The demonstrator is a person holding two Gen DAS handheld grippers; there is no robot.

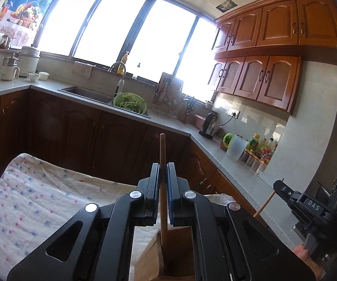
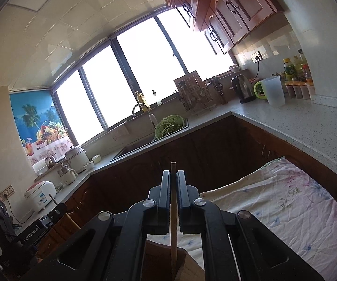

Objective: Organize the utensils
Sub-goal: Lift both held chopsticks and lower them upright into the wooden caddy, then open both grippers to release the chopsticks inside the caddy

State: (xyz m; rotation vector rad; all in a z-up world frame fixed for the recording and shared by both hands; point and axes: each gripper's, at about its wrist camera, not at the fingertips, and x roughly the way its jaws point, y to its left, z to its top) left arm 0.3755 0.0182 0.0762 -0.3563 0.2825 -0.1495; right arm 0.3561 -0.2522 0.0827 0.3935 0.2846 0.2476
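Left gripper clenched on a brown wooden stick, lower end down inside a wooden box. Right gripper clamped likewise on a paler stick (bottom end in the same kind of box). Beneath both, a flowered cloth; beyond, dark cabinets and the grey counter.

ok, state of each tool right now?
Left tool: closed on a brown wooden stick, lower end in a wooden holder.
Right tool: closed on a pale wooden stick.
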